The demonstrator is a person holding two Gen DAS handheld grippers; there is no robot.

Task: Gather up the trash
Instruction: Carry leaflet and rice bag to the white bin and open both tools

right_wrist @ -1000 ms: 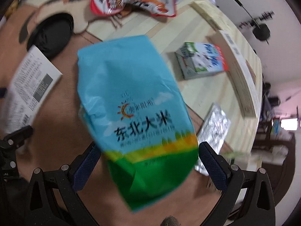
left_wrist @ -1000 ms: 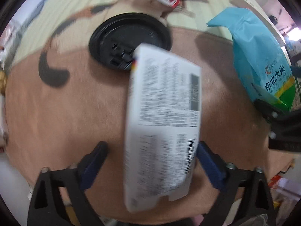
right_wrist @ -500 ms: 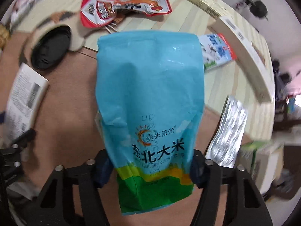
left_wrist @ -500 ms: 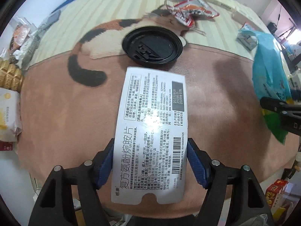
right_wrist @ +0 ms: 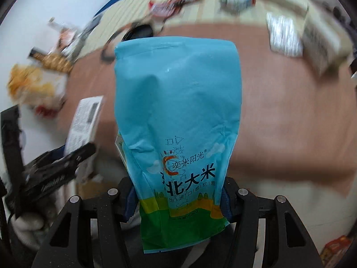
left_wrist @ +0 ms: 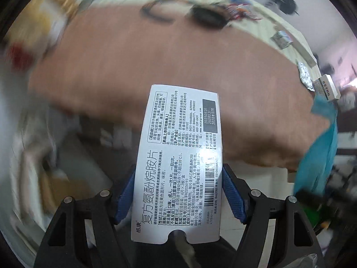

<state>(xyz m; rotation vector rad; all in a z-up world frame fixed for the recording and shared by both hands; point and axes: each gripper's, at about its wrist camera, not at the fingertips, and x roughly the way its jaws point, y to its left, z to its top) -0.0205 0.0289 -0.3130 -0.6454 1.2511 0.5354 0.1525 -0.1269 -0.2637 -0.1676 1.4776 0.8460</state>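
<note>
So both grippers have their hands full here: the left gripper (left_wrist: 178, 192) is clamped on a white medicine box (left_wrist: 178, 167), flattened, covered in printed Chinese text and a barcode, with the blue pads (left_wrist: 126, 192) pressed against its two long edges, and the box sticks out away from the camera over the near edge of the table (left_wrist: 156, 67). The right gripper (right_wrist: 178, 198) is squeezing the lower part of a blue rice bag (right_wrist: 178, 116), the kind with a green and yellow band at the bottom, and the bag stands up in front of the lens, blocking most of the middle. In the right wrist view you can spot the white box again at the left, with the other gripper's black body just below it. Back on the brownish tabletop, all pretty blurred, there's a black lid (left_wrist: 208, 17) at the far side, red snack wrappers (right_wrist: 174, 2) past it, a silver foil pack (right_wrist: 284, 35) far right, and some yellow-orange packaging (right_wrist: 33, 82) off to the left. The blue bag also peeks into the left wrist view at the right edge
</note>
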